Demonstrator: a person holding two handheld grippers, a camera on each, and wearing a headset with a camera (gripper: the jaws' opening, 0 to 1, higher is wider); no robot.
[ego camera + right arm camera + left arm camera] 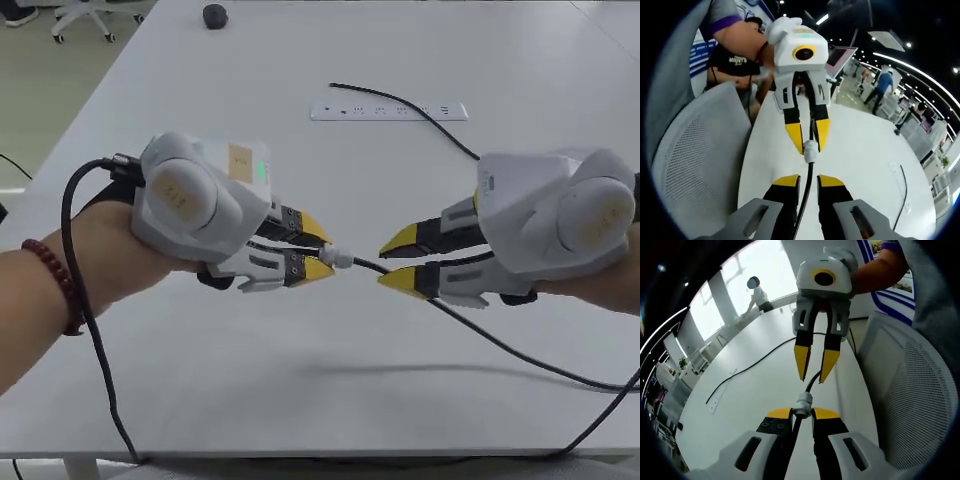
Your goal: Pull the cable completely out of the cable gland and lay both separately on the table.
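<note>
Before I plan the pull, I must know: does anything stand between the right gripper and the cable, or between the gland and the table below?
Nothing visible does. The cable runs between the open jaws of the right gripper. The left gripper holds the cable gland above a bare part of the table.

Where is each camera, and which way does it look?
Head view: on the head, looking down at the table; left tool, right tool and both arms show.
Left gripper view: on the left tool, facing the right tool and an arm.
Right gripper view: on the right tool, facing the left tool and an arm.
Both gripper views share the gland and cable.
</note>
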